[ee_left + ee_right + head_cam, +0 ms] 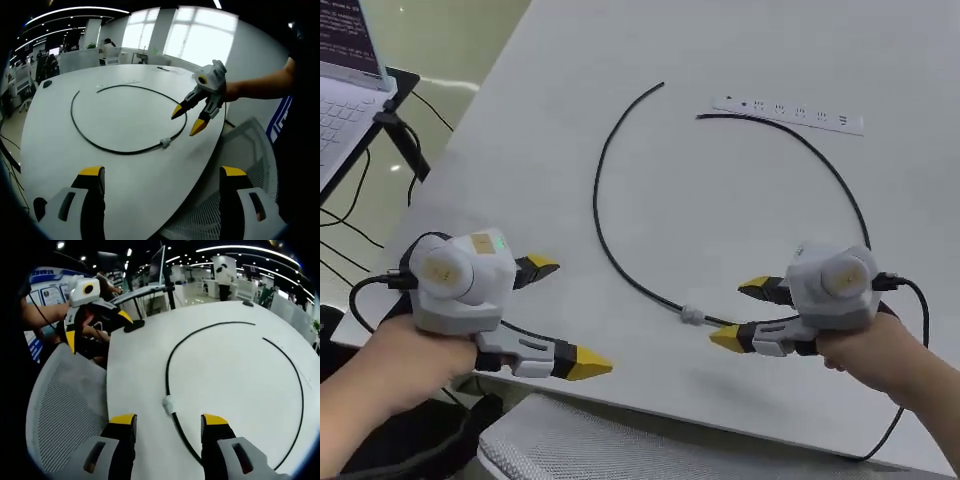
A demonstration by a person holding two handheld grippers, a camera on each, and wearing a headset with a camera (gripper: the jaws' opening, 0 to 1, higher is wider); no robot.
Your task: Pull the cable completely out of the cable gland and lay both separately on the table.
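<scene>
White table (pixel 740 200), cable (pixel 596 200) through cable gland (pixel 692 315); left gripper (pixel 568 316) and right gripper (pixel 738 313) wide-jawed, tips inward.

Head view down onto table (pixel 720 220), low gripper views facing inward, sharing cable (pixel 596 210)

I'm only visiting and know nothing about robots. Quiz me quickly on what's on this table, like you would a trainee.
1. True or false: the cable gland is already off the black cable.
2. Which is nearer the cable gland? A) left gripper B) right gripper
3. Fill in: both grippers' jaws stand ____.
Key: 1 false; 2 B; 3 open.
</scene>
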